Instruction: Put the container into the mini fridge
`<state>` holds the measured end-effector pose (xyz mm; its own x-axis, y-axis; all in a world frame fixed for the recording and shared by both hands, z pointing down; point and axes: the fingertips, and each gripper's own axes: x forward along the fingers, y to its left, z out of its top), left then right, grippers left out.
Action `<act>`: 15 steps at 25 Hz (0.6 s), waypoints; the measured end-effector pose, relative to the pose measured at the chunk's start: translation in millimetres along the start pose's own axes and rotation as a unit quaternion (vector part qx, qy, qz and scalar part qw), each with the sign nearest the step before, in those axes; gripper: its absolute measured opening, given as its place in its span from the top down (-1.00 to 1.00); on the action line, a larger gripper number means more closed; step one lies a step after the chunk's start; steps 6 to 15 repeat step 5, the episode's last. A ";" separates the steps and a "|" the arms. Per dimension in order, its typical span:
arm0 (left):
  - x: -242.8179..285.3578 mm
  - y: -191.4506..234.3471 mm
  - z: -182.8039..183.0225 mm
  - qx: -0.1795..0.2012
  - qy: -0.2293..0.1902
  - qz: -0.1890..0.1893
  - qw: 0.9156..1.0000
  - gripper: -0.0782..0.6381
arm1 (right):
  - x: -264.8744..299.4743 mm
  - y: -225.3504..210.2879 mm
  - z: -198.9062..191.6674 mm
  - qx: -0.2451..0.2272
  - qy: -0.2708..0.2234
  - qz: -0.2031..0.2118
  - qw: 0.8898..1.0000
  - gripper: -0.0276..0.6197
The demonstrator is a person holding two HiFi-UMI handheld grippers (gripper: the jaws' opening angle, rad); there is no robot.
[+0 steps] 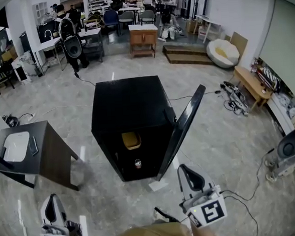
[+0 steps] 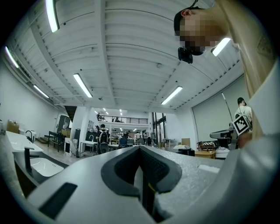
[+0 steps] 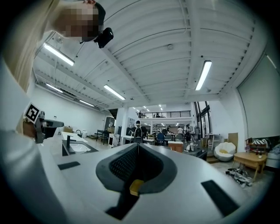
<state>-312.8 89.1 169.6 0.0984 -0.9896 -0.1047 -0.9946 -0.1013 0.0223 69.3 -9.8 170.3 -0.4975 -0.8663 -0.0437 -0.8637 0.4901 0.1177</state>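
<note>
Evidently my left hand-held gripper (image 1: 52, 210) and right hand-held gripper (image 1: 190, 175) are pressed together, empty.
Ahead, slamming the open door (image 1: 185, 122) could jolt the container (image 1: 131, 140).

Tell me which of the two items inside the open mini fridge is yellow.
The container on the upper level is yellow; the small item below it is darker and much smaller.
</note>
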 end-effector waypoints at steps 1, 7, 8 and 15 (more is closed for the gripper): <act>1.8 -3.2 -2.3 0.005 0.002 -0.002 1.000 0.78 | 1.3 2.1 -0.7 -0.003 -0.001 0.002 1.000 0.91; 11.2 -20.0 -12.5 0.020 0.000 -0.018 1.000 0.78 | 5.1 5.4 -7.4 -0.007 -0.005 0.010 1.000 0.91; 11.2 -20.0 -12.5 0.020 0.000 -0.018 1.000 0.78 | 5.1 5.4 -7.4 -0.007 -0.005 0.010 1.000 0.91; 11.2 -20.0 -12.5 0.020 0.000 -0.018 1.000 0.78 | 5.1 5.4 -7.4 -0.007 -0.005 0.010 1.000 0.91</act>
